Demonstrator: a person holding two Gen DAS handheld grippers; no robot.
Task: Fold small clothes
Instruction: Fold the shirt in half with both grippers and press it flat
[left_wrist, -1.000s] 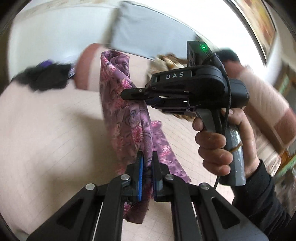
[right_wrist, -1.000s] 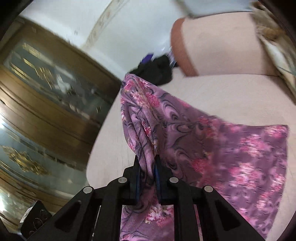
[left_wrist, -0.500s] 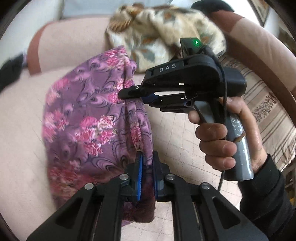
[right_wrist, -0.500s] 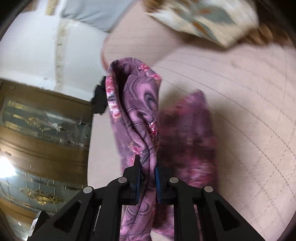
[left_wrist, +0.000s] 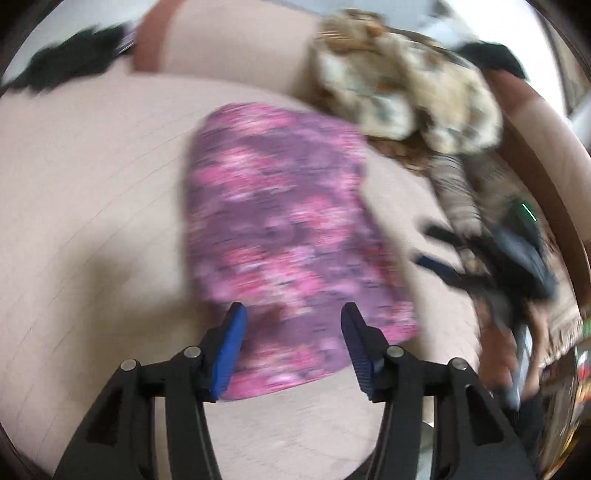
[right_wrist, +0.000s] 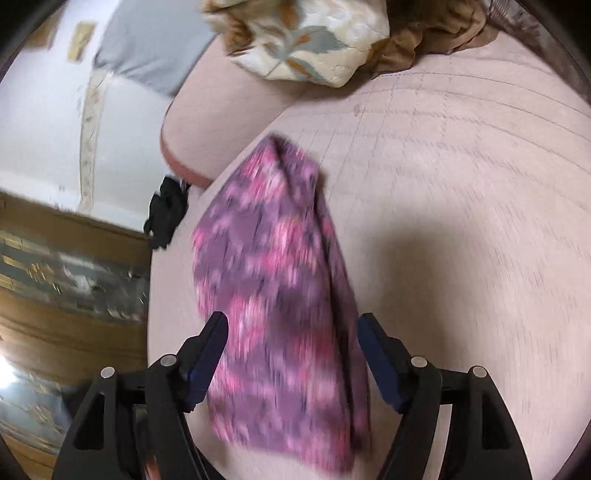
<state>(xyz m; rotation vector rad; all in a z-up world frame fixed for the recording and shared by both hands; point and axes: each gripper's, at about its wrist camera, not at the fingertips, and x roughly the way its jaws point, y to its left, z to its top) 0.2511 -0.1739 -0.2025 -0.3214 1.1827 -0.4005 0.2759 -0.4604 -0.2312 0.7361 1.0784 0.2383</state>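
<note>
The left hand-held gripper (left_wrist: 291, 325) has just opened its jaws, pads clear of the purple floral cloth (left_wrist: 284, 236) lying folded on the pink sofa seat (left_wrist: 92, 192). The right hand-held gripper (right_wrist: 291, 339) has likewise just spread wide above the cloth, gripping nothing.

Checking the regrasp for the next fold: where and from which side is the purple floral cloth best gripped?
Probably at the two near corners of the purple floral cloth, coming down from above on the near edge. It lies flat and roughly oblong on the pink cushion, that edge nearest both fingers. The left gripper and right gripper have just opened, jaws clear of it.
</note>
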